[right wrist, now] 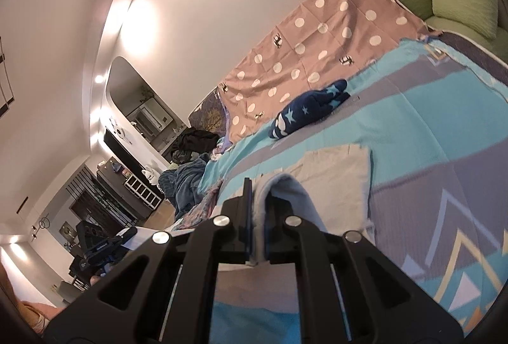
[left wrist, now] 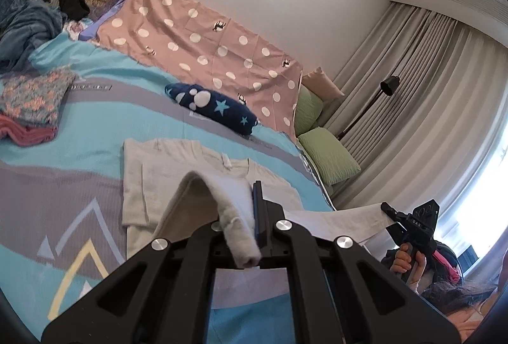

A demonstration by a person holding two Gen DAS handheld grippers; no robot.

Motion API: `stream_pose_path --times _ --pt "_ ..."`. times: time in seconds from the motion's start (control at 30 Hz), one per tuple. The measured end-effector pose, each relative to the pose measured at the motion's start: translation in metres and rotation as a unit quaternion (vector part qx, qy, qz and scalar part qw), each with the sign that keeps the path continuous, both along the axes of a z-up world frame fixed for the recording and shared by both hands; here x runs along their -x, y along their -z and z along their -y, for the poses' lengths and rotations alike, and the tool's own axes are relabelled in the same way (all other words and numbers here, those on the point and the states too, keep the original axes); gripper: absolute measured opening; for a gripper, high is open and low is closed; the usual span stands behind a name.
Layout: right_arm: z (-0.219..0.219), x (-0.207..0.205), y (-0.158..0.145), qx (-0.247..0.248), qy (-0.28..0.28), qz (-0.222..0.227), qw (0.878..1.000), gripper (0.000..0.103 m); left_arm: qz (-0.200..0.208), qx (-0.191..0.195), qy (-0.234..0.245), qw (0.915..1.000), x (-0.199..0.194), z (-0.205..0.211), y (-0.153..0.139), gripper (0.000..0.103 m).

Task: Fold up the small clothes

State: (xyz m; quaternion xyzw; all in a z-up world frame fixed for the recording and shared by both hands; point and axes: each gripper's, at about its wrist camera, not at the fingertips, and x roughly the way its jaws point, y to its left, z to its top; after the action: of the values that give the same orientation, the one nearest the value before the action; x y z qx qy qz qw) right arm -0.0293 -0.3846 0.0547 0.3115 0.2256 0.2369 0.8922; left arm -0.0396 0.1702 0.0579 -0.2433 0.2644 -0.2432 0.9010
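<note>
On the bed (left wrist: pixel 95 153), over a blue and grey patterned cover, lies a pale cream shirt (left wrist: pixel 143 172), spread flat with its neckline toward twelve o'clock. Left gripper (left wrist: pixel 241 210) is clamped on a fold of the shirt's hem, lifting it off the cover. At four o'clock from it, right gripper (right wrist: pixel 258 201) pinches another part of the same hem, cloth draped over one finger. At twelve o'clock beyond the shirt rests a navy star-print bundle (left wrist: pixel 212 107). Folded floral and pink clothes (left wrist: pixel 31 105) sit at ten o'clock. Green pillows (left wrist: pixel 327 153) lie at two o'clock.
</note>
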Motion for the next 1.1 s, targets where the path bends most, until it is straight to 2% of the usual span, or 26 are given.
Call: stream_pose_path --times 0.2,0.43,1.1 --pt "-0.002 -0.022 -0.005 0.006 0.007 0.005 1.0 0.007 0.016 -0.012 0.001 0.9998 -0.015 0.0 -0.015 0.002" --pt "-0.002 -0.048 -0.009 0.009 0.01 0.004 1.0 0.008 0.012 -0.018 0.0 0.9998 -0.04 0.001 -0.019 0.002" --pt "-0.007 -0.126 0.008 0.031 0.029 -0.026 0.999 0.008 -0.019 -0.019 0.009 0.9996 -0.129 0.003 -0.003 0.002"
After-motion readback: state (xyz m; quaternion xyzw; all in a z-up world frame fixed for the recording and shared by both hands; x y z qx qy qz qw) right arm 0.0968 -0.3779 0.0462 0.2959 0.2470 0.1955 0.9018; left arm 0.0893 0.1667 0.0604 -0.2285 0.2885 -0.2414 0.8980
